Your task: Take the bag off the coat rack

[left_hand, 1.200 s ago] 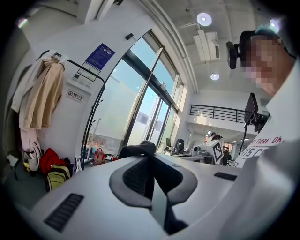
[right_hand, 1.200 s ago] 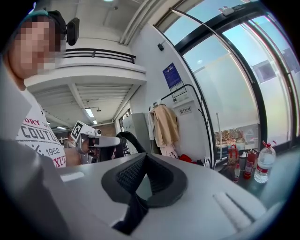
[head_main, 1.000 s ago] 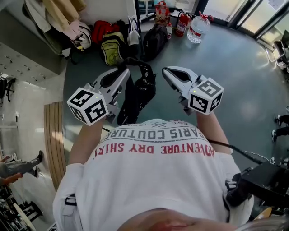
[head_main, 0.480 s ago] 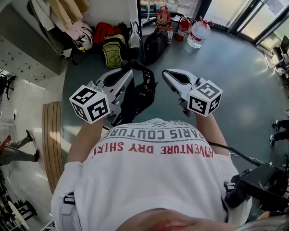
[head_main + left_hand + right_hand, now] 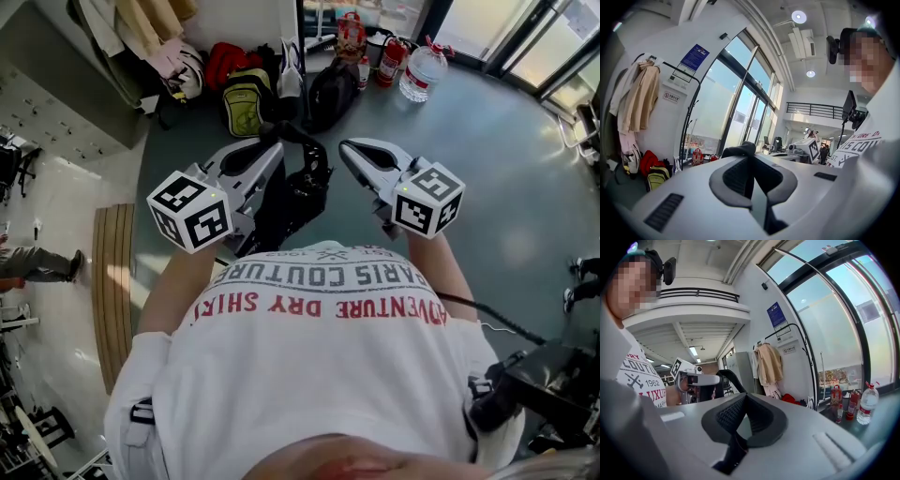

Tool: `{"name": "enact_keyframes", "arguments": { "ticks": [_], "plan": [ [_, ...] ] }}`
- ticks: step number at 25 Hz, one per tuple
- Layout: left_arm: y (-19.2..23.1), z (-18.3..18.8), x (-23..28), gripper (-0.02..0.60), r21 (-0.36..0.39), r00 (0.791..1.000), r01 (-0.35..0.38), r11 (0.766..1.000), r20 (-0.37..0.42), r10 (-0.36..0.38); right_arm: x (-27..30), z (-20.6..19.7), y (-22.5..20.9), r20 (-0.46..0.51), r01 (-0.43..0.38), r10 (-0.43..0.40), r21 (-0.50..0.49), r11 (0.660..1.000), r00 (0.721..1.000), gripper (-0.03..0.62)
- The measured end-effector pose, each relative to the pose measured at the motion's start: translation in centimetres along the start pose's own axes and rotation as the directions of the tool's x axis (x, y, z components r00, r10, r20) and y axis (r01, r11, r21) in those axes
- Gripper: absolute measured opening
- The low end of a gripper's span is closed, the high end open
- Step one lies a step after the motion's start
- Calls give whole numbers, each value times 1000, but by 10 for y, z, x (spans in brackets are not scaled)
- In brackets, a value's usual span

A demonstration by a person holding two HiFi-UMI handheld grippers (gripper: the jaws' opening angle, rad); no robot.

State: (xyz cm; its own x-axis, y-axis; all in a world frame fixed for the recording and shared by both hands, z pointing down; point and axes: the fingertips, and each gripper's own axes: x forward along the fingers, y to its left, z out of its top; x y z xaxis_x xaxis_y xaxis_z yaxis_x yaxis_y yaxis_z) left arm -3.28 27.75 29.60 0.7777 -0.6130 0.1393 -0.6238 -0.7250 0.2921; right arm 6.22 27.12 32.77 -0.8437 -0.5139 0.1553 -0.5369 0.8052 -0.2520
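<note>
A black bag (image 5: 294, 193) hangs by its strap from my left gripper (image 5: 274, 142), in front of the person's chest and well above the floor. The jaws of that gripper are shut on the black strap (image 5: 738, 150), which bulges out at their tip. Level with it and a little to the right, my right gripper (image 5: 345, 147) is shut with nothing in it. From the right gripper view, the strap (image 5: 727, 377) rises from the left gripper. The black coat rack (image 5: 688, 117) stands by the window wall with beige coats (image 5: 638, 96) on it, apart from both grippers.
On the floor under the rack lie a red bag (image 5: 225, 60), a yellow-green backpack (image 5: 244, 103) and a black backpack (image 5: 329, 90). Fire extinguishers (image 5: 390, 58) and a large water bottle (image 5: 421, 71) stand by the glass wall. A wooden bench (image 5: 111, 281) is at the left.
Both grippers and the hanging bag keep their places. The head view has shifted slightly, and a passer-by at the left edge has moved.
</note>
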Motion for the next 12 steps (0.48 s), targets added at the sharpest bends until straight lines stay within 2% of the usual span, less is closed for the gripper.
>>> {"name": "enact_keyframes", "arguments": {
  "ticks": [12],
  "plan": [
    [-10,-8,1,20,14,1000,7,1000,-2,-7,-8,-14,3,-6,-4,4,-7,1000,1000,2]
  ]
}}
